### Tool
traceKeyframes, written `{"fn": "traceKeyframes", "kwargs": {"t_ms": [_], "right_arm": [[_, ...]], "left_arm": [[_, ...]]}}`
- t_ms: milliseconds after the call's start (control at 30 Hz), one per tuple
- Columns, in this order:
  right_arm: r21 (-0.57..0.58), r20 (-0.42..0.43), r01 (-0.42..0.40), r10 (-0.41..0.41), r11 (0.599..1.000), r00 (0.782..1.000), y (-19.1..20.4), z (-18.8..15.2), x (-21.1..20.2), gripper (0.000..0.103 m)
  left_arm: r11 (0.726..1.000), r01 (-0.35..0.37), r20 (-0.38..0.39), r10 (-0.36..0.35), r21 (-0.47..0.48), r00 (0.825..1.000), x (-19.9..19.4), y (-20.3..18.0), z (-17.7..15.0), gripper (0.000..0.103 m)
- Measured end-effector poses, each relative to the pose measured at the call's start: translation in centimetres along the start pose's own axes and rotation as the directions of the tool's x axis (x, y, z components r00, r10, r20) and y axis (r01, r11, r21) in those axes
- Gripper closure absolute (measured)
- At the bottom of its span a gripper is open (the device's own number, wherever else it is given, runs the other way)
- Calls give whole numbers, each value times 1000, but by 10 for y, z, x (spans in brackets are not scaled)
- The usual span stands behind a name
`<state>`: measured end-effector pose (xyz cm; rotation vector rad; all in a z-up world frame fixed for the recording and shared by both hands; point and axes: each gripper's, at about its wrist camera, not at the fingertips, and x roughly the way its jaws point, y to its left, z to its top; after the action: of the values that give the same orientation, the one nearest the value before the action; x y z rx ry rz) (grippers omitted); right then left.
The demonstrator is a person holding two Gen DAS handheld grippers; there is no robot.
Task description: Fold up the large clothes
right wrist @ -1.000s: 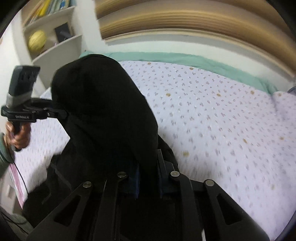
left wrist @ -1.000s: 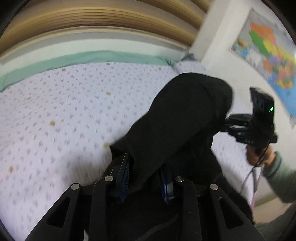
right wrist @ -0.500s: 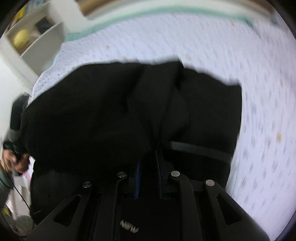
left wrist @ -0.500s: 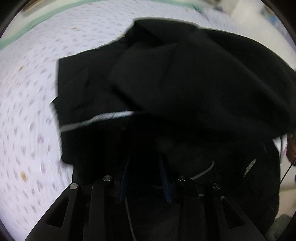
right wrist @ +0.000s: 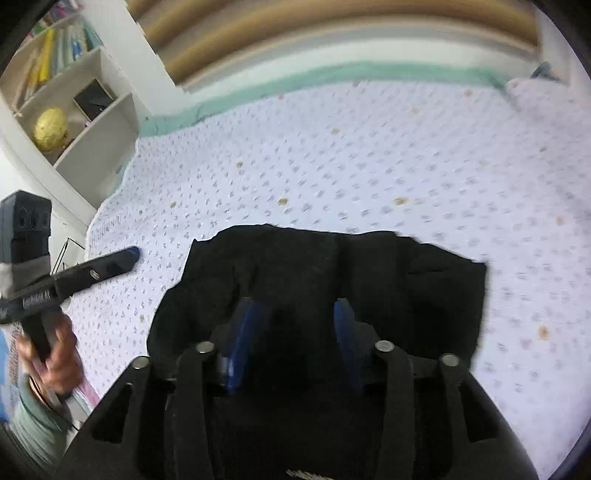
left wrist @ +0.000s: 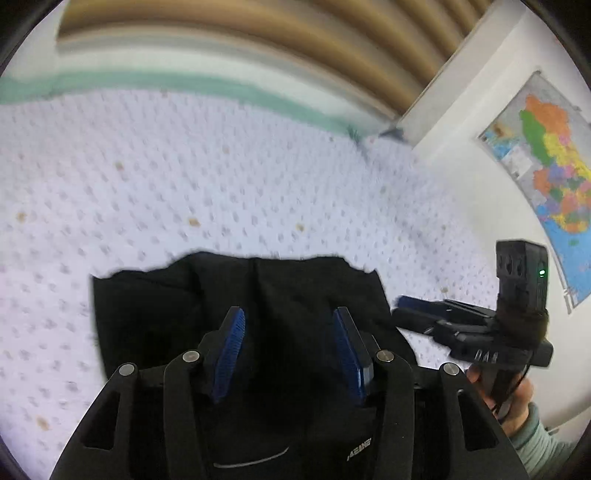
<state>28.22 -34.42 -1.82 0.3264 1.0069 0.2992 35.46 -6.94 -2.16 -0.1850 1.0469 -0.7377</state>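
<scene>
A black garment lies folded on the patterned white bedspread, near the bed's front edge. My left gripper is open, its blue pads apart above the garment, holding nothing. My right gripper is open too, just above the same garment. The right gripper also shows in the left wrist view, beside the garment's right edge. The left gripper shows in the right wrist view, left of the garment.
A green sheet edge and a wooden headboard run along the bed's far side. A map hangs on the right wall. A white shelf with books and a yellow ball stands at the left.
Both grippers were shut on the garment and held it up, then swung it down onto the bed. Now both have let go and stand open above it.
</scene>
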Motion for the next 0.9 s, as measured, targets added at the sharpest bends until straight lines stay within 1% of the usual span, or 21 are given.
{"fn": "traceKeyframes", "kwargs": {"t_ms": [67,100,133,167,200,233,267,300,333,367,433,467,567,633,733,800,833,867,900], "right_arm": [[5,-61,-12,13,1000,998,8,-6,25,53],[8,-98,-12,12,1000,995,9,-10,38,53],[5,-128,-20,21,1000,992,9,-20,49,52],[-5,-146,-18,17,1000,989,9,-34,57,49],[-29,-167,8,-13,1000,986,9,-51,66,49],[-48,-187,39,-47,998,981,1,-67,81,49],[-58,-221,77,-88,995,971,-3,-82,93,49],[-48,-244,101,-110,994,964,-8,-97,105,49],[-39,-242,111,-117,993,963,-10,-109,113,49],[-46,-219,127,-134,991,966,-10,-117,120,49],[-58,-191,152,-160,987,968,-5,-119,122,49],[-45,-189,150,-156,988,970,-4,-117,119,49],[-19,-171,107,-108,994,979,-3,-110,96,49],[-16,-130,81,-83,997,988,-2,-110,68,48],[-40,-66,49,-52,998,996,8,-114,29,46],[-64,-46,35,-38,997,998,17,-117,20,46],[-74,-49,37,-41,997,998,19,-118,24,46],[-90,-60,51,-56,995,997,21,-123,33,46],[-102,-73,63,-70,993,995,17,-129,44,46]], "left_arm": [[997,51,-92,-56,-53,994,30,14,-11,52],[996,59,-118,-67,-69,991,39,19,-24,52],[996,49,-137,-59,-71,989,46,23,-38,52],[998,20,-154,-29,-60,988,53,25,-54,52],[999,-39,-184,31,-38,982,63,27,-71,52],[995,-95,-229,86,-29,970,78,33,-88,53],[993,-110,-258,96,-38,961,93,43,-100,53],[993,-116,-259,102,-39,961,101,44,-108,53],[992,-127,-247,116,-29,962,107,46,-113,53],[990,-136,-240,127,-25,962,107,44,-113,53],[990,-144,-238,136,-14,962,105,41,-108,53],[990,-139,-230,134,-5,964,97,37,-104,53],[994,-106,-194,107,13,975,67,27,-103,53],[996,-88,-149,91,26,985,37,15,-105,53],[999,-26,-84,29,30,996,3,6,-108,53],[1000,19,-67,-17,23,998,-1,5,-114,53],[999,33,-72,-32,19,997,3,5,-119,53],[999,34,-86,-32,18,996,8,12,-123,53],[1000,4,-110,-2,22,994,22,17,-131,53]]}}
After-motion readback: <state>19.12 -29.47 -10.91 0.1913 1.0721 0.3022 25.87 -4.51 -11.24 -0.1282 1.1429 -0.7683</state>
